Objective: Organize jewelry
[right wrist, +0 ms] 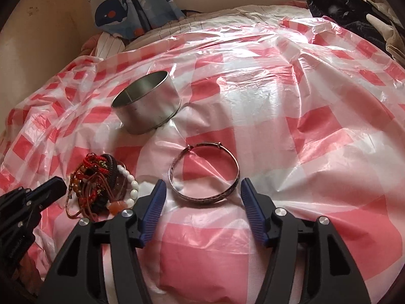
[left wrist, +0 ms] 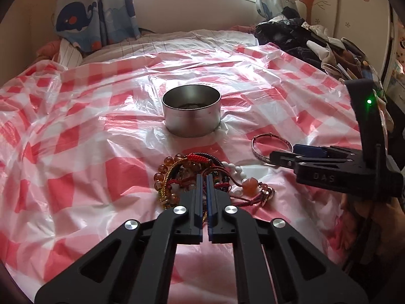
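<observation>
A tangled pile of bead and cord bracelets (left wrist: pixel 177 169) (right wrist: pixel 98 185) lies on the checked sheet. My left gripper (left wrist: pixel 204 177) is shut with its tips pushed into the pile; I cannot tell whether a strand is pinched. In the right wrist view the left gripper (right wrist: pixel 60 186) touches the pile's left edge. A silver bangle (right wrist: pixel 210 197) (left wrist: pixel 254 147) lies flat to the right of the pile. My right gripper (right wrist: pixel 203 184) (left wrist: pixel 286 152) stands open, its blue pads on either side of the bangle's near rim without pressing on it. A round metal tin (left wrist: pixel 191 124) (right wrist: pixel 149 111) stands open behind both, something dark on its bottom.
A red-and-white checked plastic sheet (left wrist: pixel 76 131) covers the bed and is wrinkled. A heap of dark clothes and bags (left wrist: pixel 291 35) lies at the back right. Whale-print curtains (left wrist: pixel 83 17) hang at the back left under a window.
</observation>
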{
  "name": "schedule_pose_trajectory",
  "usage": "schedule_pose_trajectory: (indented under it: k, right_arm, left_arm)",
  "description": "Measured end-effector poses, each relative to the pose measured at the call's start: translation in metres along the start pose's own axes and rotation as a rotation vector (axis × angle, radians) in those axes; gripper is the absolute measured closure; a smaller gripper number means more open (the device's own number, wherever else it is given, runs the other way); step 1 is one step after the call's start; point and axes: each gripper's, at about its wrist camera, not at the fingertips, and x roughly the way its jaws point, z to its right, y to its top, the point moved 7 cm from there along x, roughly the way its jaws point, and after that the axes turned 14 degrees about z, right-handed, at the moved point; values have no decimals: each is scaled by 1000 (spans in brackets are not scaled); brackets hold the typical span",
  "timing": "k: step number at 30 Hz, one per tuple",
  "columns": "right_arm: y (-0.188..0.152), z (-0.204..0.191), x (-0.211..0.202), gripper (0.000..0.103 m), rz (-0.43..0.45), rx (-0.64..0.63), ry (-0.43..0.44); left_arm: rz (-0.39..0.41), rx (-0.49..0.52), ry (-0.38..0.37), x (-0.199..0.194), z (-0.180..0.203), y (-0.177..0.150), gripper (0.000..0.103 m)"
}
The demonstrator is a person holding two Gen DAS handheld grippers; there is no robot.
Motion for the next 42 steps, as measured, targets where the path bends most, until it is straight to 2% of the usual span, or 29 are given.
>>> schedule_pose_trajectory:
  k: [2, 4, 5, 6, 7, 8, 10, 11, 12, 13, 15, 22, 32, 34, 36, 39, 42]
  right_arm:
    - [0, 3, -1, 57, 4, 12, 0]
    - [-1, 4, 0, 66, -2, 19, 9]
    - [-2, 2, 1, 72, -8, 15, 19]
    - [-3, 0, 1, 75, -5, 2, 20]
    - [-2, -1, 0, 84, 2, -4, 19]
    - [-2, -2, -1, 89, 6, -3, 26]
    - [-1, -4, -2, 95, 13, -2, 34]
    - [-1, -5, -3, 98, 18, -4, 40]
    - [0, -6, -4, 99, 24, -6, 47]
    - [1, -7, -5, 99, 31, -5, 52]
    - [3, -9, -8, 100, 46, 1, 63]
    - [8, -12, -14, 100, 81, 23, 94]
    - [9, -12, -15, 101, 90, 30, 105]
    - [9, -11, -13, 101, 83, 29, 101]
    - [8, -10, -12, 101, 81, 31, 92]
    - [8, -10, -9, 100, 76, 29, 69]
    - [8, -8, -9, 98, 82, 30, 52]
  left_arm:
    - [-13, -13, -38, 1, 4, -1, 100]
    - [-22, -5, -28, 7, 8, -2, 98]
    - [-29, -13, -29, 11, 10, -3, 85]
    - [-31, -23, -19, 16, 9, -4, 58]
    - [-21, -34, 7, 19, 8, -3, 46]
    - [-8, -41, 22, 22, 7, -2, 39]
    - [-24, -55, -4, 31, 9, -3, 45]
    - [-45, -49, -5, 35, 10, -6, 73]
    - [-71, -37, -2, 39, 11, -9, 97]
    - [-70, -36, -12, 39, 11, -9, 101]
    - [-47, -29, -24, 32, 11, -6, 102]
    - [8, -27, -18, 4, -1, 8, 102]
    - [-30, 3, 17, 9, 1, -3, 101]
    - [-31, 0, 25, 12, 0, -4, 92]
    - [-21, -9, 36, 12, -1, -4, 63]
    - [-6, -13, 46, 12, -1, -2, 51]
    - [-6, -9, 47, 14, 0, -2, 45]
